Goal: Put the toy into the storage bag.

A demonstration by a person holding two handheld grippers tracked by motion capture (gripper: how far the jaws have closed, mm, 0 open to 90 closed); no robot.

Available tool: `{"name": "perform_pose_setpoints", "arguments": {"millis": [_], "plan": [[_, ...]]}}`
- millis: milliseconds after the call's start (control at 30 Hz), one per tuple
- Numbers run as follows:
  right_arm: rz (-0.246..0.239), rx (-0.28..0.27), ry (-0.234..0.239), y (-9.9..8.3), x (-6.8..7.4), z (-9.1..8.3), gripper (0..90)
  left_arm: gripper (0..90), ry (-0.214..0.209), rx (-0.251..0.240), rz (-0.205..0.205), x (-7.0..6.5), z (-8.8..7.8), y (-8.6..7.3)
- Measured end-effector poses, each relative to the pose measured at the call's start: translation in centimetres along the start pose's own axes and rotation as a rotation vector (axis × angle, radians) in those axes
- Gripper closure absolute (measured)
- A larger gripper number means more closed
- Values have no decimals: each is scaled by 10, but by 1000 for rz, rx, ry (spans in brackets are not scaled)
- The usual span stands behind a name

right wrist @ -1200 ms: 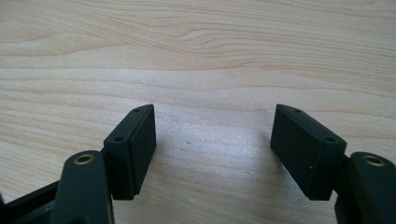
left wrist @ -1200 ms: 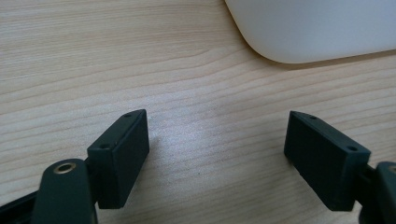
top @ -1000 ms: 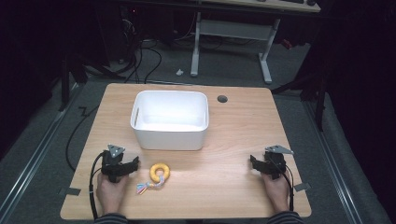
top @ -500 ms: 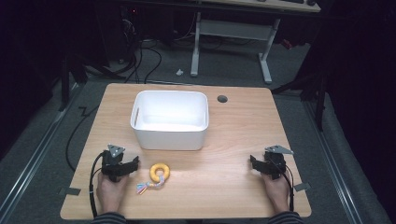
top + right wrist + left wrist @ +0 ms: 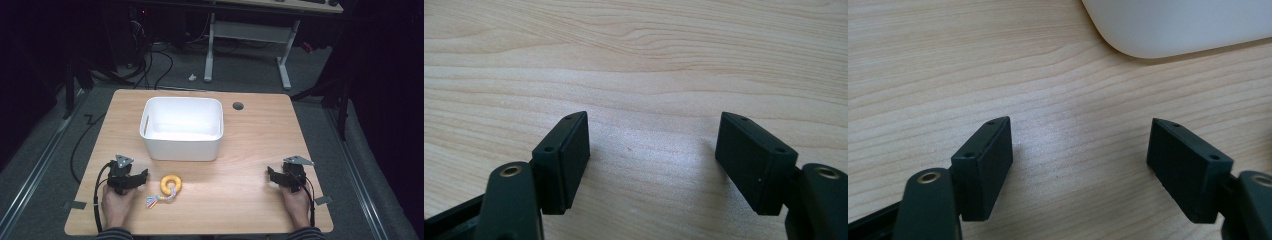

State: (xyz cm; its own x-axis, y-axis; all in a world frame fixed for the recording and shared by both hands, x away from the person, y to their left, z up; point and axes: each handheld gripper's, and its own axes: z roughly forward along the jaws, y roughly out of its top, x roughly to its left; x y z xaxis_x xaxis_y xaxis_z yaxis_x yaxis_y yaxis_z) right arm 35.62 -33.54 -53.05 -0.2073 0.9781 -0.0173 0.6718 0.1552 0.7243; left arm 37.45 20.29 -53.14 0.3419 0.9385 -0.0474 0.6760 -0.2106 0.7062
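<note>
A: Where's the yellow ring toy (image 5: 171,184) from our left gripper (image 5: 136,180)?

B: Just beside it on the bench (image 5: 250,200), toward the middle; its coloured tassel trails back toward us. Our right gripper (image 5: 274,176) is well apart from it, so the left is nearer.

A: Fingers?

B: The left fingers (image 5: 985,165) stand apart around bare wood and have just been closing a little. The right fingers (image 5: 564,160) stand apart too, nothing between.

A: Count?

B: One ring toy, one white bin (image 5: 182,142) beyond it, two grippers.

High view overhead, looking forward-down; gripper views close, low over the shared wooden table (image 5: 250,150).
</note>
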Motion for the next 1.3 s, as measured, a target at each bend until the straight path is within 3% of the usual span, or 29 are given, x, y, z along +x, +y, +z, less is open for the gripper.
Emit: {"name": "perform_pose_setpoints", "arguments": {"millis": [233,633,1300], "plan": [[0,0,1,0,0,0,302,268,-22,30,5,2,-2,2],[0,1,5,0,0,0,301,288,-35,15,-24,5,-12,1],[-6,1,11,0,0,0,298,351,-60,54,61,-13,-38,8]]}}
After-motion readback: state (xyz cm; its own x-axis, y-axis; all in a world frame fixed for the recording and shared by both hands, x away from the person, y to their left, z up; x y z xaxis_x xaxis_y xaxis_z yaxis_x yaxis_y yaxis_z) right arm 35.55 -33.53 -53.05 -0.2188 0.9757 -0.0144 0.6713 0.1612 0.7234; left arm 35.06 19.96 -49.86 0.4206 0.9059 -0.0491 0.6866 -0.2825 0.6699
